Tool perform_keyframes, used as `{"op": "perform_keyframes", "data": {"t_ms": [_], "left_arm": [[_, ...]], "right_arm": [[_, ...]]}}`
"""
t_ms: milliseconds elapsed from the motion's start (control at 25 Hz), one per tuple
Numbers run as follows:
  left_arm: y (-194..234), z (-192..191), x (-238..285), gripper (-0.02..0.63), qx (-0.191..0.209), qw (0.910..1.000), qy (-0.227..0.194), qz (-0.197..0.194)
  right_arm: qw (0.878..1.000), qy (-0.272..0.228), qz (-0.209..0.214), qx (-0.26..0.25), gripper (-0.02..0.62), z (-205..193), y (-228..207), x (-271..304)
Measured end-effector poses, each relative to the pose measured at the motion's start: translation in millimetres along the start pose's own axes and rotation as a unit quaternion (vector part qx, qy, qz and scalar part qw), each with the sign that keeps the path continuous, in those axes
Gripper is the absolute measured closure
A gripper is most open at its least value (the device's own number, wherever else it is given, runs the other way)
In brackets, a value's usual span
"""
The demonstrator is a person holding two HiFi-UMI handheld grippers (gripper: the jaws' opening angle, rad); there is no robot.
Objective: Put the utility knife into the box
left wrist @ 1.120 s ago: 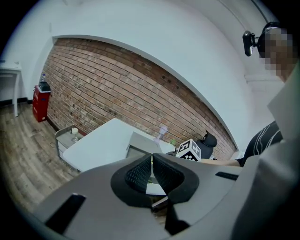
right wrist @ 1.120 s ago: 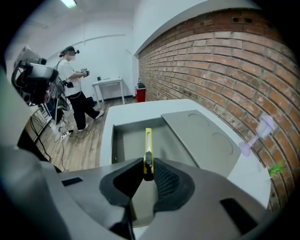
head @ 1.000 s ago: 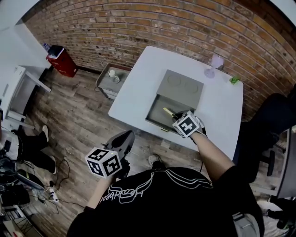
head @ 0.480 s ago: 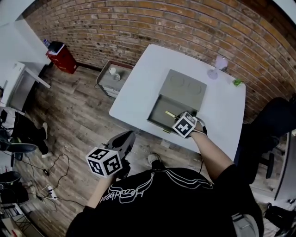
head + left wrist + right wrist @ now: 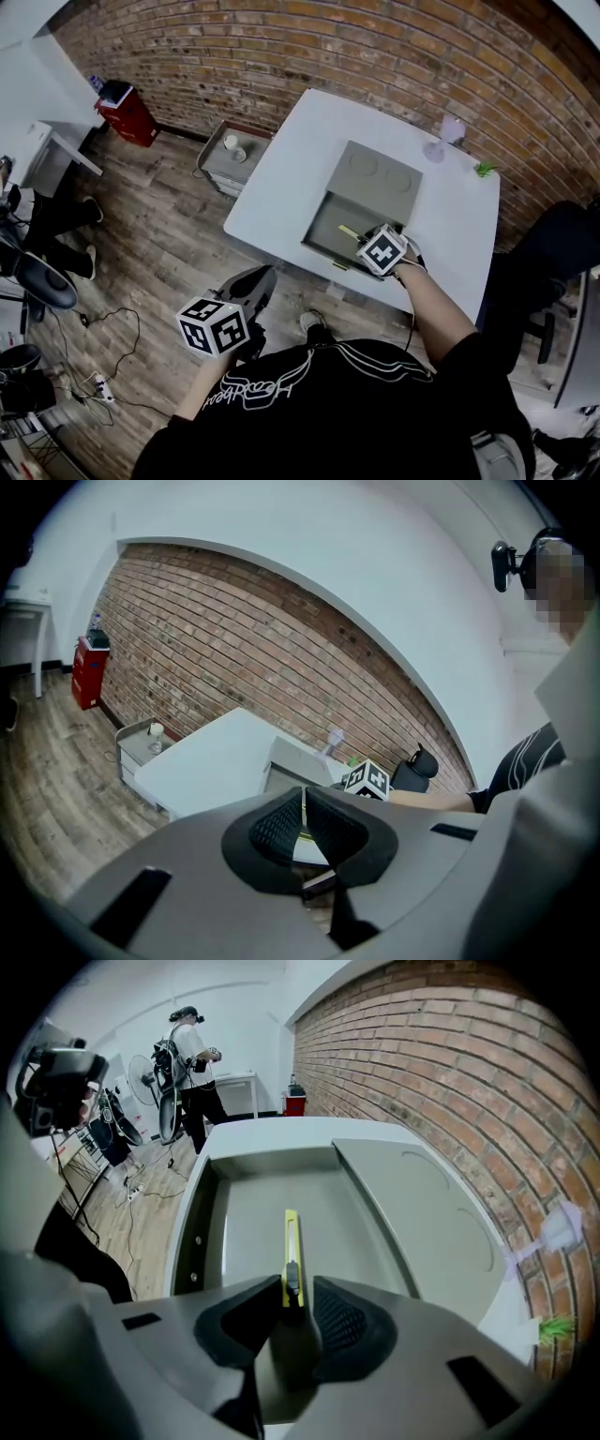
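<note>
Opening jaws of R gripper [image 5: 298, 1290] low inside open grey box [image 5: 201, 1227], w/ yellow utility knife [image 5: 292, 1258] btwn them. Showing, in R gripper view, knife's near end right against pad on view's left, w/ clear gap to other pad, so not clamping it. Pointing knife straight away from jaws, along box floor toward far wall; not possible to tell whether lying flat on floor or just above it.

Reaching, in head view, w/ R gripper [image 5: 366, 242] over box [image 5: 315, 246] front edge, marker cube facing up. Showing knife [image 5: 349, 232] there as short yellow strip inside box, just beyond gripper. Sitting box near front edge of white counter [image 5: 277, 187], w/ lid [image 5: 375, 173] folded back flat behind it, toward brick wall.

Holding L gripper [image 5: 261, 277] well apart from counter, down by person's waist over wood floor, nose aiming roughly at counter. Pressing L gripper [image 5: 303, 799] pads together in its own view, w/ only a hairline slit btwn and nothing in them.

Noting at counter's far corner a pale purple stemmed item [image 5: 448, 134] and a small green item [image 5: 484, 168], both well apart from box. Noting also low grey cabinet [image 5: 230, 159] w/ cups on top beside counter, and red bin [image 5: 127, 117] by wall.
</note>
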State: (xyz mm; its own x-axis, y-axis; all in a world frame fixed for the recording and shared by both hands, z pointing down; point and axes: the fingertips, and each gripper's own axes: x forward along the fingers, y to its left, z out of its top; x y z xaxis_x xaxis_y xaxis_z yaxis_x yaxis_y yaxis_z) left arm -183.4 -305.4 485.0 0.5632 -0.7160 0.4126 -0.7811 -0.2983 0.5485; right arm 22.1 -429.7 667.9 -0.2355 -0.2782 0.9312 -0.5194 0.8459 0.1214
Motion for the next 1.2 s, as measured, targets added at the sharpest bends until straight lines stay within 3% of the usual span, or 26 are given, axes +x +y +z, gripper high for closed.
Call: {"op": "perform_keyframes", "data": {"t_ms": [120,360,480,600,720,880,1080,1200], "left_arm": [[0.1,-1.0,-2.3,0.569,0.000,1.0000,0.002,0.000],[-8.0,-4.0,-6.0,0.569,0.005,1.0000,0.001,-0.006],[-15.8,-5.1,-9.4,0.569,0.010,0.9999,0.000,-0.013],[-24.7,-7.8,-14.2,0.569,0.017,0.9997,-0.002,-0.020],[-36.4,-10.0,-21.1,0.569,0.022,0.9993,-0.007,-0.028],[-56.9,-9.7,-31.3,0.569,0.034,0.9983,-0.017,-0.044],[-85.9,-10.8,-41.4,0.569,0.052,0.9960,-0.028,-0.068],[-104.5,-13.0,-45.9,0.569,0.065,0.9939,-0.030,-0.084]], "right_arm": [[1.000,-0.002,0.007,0.011,0.380,-0.9,-2.5,-4.7],[0.994,-0.084,0.042,0.060,0.340,14.9,12.7,-33.1],[0.984,-0.153,0.045,0.072,0.341,26.3,23.5,-64.2],[0.961,-0.241,0.073,0.110,0.359,40.3,40.3,-105.6],[0.926,-0.324,0.119,0.153,0.407,50.2,62.2,-152.5],[0.893,-0.383,0.159,0.177,0.497,50.0,91.2,-202.6],[0.868,-0.432,0.174,0.173,0.589,39.8,124.2,-249.4],[0.862,-0.449,0.177,0.156,0.594,28.8,141.4,-265.4]]}}
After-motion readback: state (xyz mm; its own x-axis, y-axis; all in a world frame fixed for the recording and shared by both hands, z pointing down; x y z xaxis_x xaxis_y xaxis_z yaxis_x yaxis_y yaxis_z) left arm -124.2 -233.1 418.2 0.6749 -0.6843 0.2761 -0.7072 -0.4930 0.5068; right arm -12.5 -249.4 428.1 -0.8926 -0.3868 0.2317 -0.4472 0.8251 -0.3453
